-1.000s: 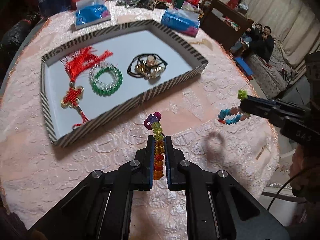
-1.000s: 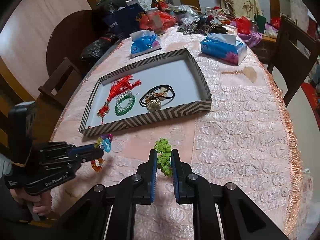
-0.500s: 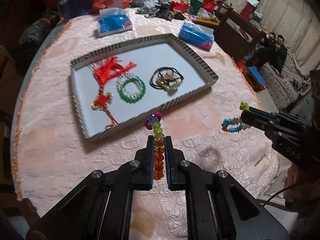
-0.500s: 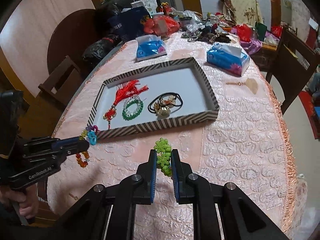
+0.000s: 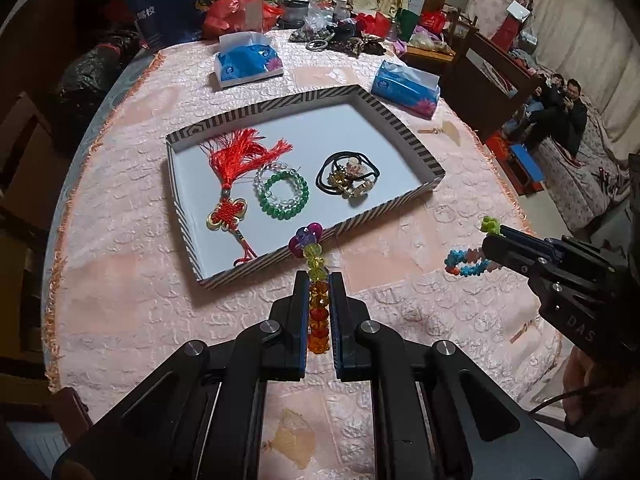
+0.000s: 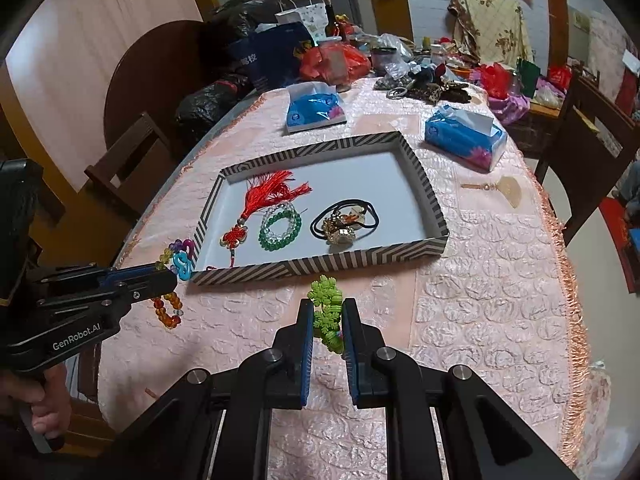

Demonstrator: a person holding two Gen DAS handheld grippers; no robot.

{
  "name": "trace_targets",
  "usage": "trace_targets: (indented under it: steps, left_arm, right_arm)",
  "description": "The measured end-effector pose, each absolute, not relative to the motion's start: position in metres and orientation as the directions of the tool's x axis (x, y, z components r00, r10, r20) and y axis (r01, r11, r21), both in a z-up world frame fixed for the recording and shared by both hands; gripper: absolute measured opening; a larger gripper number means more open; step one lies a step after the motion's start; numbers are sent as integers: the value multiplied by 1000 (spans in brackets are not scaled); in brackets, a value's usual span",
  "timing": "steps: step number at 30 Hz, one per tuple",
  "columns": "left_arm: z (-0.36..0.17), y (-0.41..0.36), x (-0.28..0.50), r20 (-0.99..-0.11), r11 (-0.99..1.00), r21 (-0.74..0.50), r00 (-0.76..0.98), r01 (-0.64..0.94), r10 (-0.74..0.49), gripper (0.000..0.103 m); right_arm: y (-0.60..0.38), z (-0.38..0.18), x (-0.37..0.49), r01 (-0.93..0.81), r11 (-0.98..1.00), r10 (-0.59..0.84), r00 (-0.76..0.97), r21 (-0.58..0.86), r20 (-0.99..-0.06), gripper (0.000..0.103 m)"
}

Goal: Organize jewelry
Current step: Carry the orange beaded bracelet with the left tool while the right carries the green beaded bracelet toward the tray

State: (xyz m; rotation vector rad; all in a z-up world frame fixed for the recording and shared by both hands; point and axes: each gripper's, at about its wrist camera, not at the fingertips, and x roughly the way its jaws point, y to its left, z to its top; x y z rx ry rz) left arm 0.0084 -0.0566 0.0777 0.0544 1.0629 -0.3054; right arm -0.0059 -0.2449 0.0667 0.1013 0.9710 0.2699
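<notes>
Jewelry is in both of my grippers now, and compared with one second ago both have risen and pulled back, so the striped tray (image 5: 400, 128) looks farther and more of the pink tablecloth (image 5: 132, 216) shows. My left gripper (image 5: 319, 280) pinches a rainbow bead bracelet (image 5: 316, 276) (yellow to orange, purple at top). My right gripper (image 6: 327, 312) clamps a green beaded piece (image 6: 326, 308). Both hang above the cloth, before the tray's near wall.
</notes>
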Motion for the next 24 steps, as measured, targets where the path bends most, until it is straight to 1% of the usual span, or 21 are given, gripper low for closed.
trace_targets:
  steps: [4, 9, 13, 24]
  left_arm:
    - [78, -57, 7, -867, 959, -100, 450, 266, -216, 8]
    - [78, -58, 8, -866, 960, -99, 452, 264, -213, 8]
    - [79, -60, 10, -865, 960, -93, 457, 264, -210, 8]
    - [84, -64, 34, -863, 968, -70, 472, 242, -181, 8]
  right_arm:
    - [-245, 67, -7, -188, 958, 284, 531, 216, -799, 13]
    - [-239, 70, -8, -221, 957, 278, 528, 186, -803, 13]
    - [-239, 74, -6, -232, 954, 288, 535, 190, -794, 13]
    - [-242, 89, 24, -245, 953, 291, 553, 181, -781, 13]
